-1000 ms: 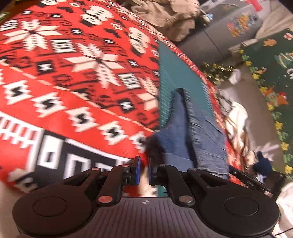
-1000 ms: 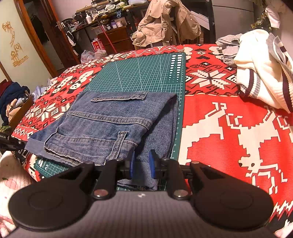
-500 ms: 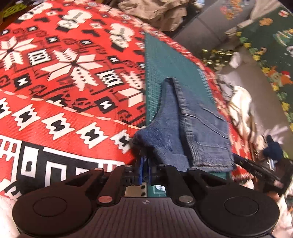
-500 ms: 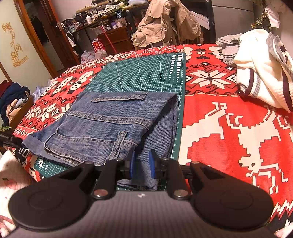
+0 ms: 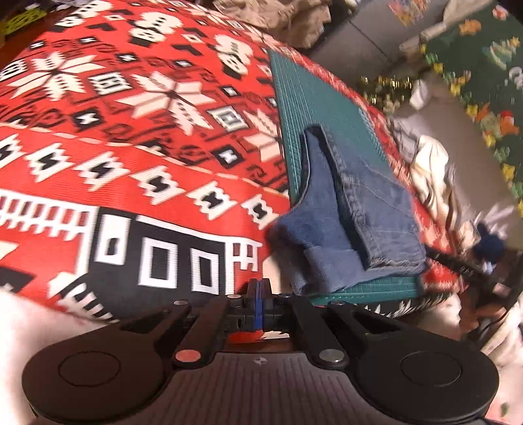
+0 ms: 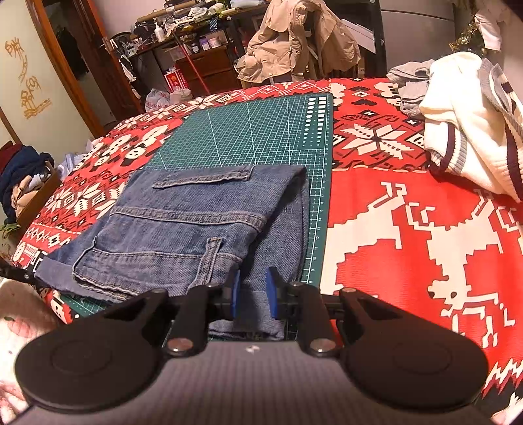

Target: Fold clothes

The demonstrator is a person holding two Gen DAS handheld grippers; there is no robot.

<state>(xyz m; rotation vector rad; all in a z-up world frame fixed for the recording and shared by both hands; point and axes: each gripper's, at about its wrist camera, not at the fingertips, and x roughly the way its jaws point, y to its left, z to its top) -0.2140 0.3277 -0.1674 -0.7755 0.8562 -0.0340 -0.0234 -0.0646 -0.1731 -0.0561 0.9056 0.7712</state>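
Folded jeans point(image 6: 183, 225) lie on the green cutting mat point(image 6: 258, 130), w/ the top layer's back pocket and belt loop facing up. Lower layer sticks out at the near edge and toward the left side, where a cuffed hem hangs just past the mat corner onto the blanket point(image 6: 408, 235). In the left wrist view the jeans point(image 5: 356, 209) run lengthwise along the mat point(image 5: 313, 94), stacked in two layers, cuffed end nearest the camera.

Right gripper point(image 6: 254, 294): jaws open, blue pads either side of the near denim edge, fabric seen btwn them but not pinched. It sits low at the mat's near edge.

Left gripper point(image 5: 259, 300): jaws closed, pads pressed together, nothing held. It's off the jeans, just beside the cuffed corner, over the blanket's black-and-white border point(image 5: 157, 258). View is motion-blurred.

Mat lies on the red, white and black patterned blanket covering the bed. On the blanket's right side, well apart from the jeans, a cream sweater point(image 6: 470, 130) w/ dark-striped trim sits heaped, a grey garment point(image 6: 408, 85) just behind it. Beyond the bed: tan jacket point(image 6: 294, 42) draped over a chair, cluttered shelves point(image 6: 183, 19), wooden door frame point(image 6: 65, 65). Pile of dark clothes point(image 6: 19, 176) at far left.
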